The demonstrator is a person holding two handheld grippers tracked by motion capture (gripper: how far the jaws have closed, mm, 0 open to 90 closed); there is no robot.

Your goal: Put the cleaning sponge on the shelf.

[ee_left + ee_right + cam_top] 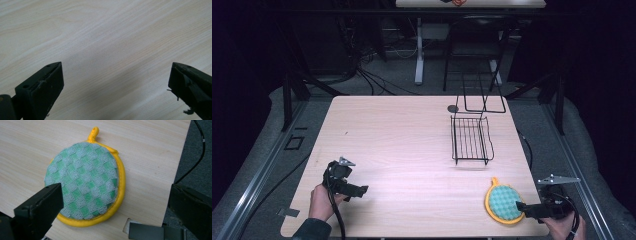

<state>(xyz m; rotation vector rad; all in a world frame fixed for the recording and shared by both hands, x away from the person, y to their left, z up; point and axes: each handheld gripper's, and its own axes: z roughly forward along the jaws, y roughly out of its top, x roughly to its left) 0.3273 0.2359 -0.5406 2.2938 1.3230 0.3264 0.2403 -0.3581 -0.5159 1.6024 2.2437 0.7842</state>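
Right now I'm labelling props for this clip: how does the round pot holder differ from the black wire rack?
The pot holder is soft green-checked cloth with a yellow rim; the wire rack is bare black metal you can see through. The pot holder lies flat near the table's front right corner by the right gripper; the rack stands farther back, apart from both grippers. Both rest on the wooden table.
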